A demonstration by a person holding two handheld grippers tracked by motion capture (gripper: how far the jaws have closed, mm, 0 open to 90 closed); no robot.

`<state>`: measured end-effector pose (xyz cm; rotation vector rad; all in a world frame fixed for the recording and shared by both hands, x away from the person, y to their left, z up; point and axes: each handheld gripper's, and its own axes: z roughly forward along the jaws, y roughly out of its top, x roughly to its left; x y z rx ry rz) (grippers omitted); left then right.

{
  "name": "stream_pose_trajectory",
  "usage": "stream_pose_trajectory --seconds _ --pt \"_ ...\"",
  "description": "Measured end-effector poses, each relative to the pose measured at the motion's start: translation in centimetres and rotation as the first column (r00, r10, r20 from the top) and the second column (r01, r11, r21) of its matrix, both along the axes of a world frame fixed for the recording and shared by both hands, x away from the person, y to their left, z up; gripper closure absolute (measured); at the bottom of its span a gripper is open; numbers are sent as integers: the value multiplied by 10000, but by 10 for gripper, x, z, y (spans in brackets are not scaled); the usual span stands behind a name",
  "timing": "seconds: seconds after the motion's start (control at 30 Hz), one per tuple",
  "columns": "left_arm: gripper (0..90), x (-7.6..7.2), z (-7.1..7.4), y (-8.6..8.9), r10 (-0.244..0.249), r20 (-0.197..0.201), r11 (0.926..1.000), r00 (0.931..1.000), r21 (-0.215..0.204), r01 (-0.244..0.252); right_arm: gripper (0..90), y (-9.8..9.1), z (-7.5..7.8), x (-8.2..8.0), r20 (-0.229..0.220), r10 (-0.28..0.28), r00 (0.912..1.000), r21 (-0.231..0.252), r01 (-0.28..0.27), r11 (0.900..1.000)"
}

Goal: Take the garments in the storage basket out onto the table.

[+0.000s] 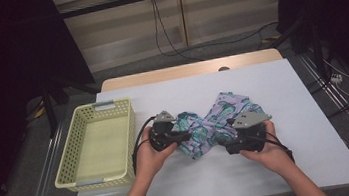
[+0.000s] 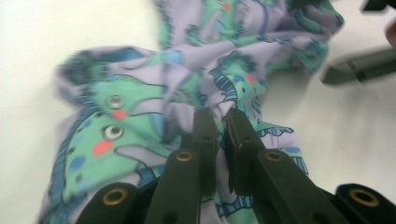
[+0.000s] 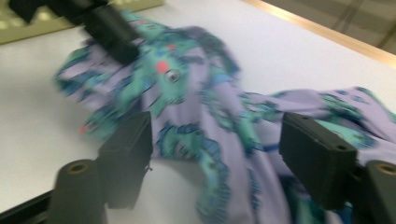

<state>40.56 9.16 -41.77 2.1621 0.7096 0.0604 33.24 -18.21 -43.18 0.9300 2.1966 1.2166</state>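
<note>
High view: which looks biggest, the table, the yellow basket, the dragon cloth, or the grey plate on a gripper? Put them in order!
1. Table
2. Yellow basket
3. Dragon cloth, clearly smaller than the basket
4. Grey plate on the right gripper, smallest

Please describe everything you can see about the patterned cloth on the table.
The cloth is a thin, soft-looking fabric, pale purple with green and blue cartoon creatures that have red cheeks and round eyes. It lies crumpled and wrinkled on the white table, to the right of the yellow basket and apart from it. The left gripper has its fingers pinched shut on a fold at one end. The right gripper is open, its fingers standing on either side of the cloth's other part.
</note>
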Motion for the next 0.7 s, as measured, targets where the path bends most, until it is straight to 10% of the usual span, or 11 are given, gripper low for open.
stream_pose_trajectory --seconds 0.3,0.57,0.67,0.7 --pt "838 13 -3 20 793 470 9968 9957 94 -798 520 40 -18 4 -675 1547 9857 -1019 -1610 9817" --pt "838 20 -16 16 946 683 9937 9932 539 -983 464 53 -37 27 -929 938 9913 -1626 -1080 9808" --pt "838 21 -18 16 859 928 9926 9920 774 -932 578 52 -37 30 -845 813 9931 -1620 -942 9823" --pt "838 22 -21 15 882 834 9921 9926 824 -951 752 45 -35 32 -668 423 9969 -2008 -549 9781"
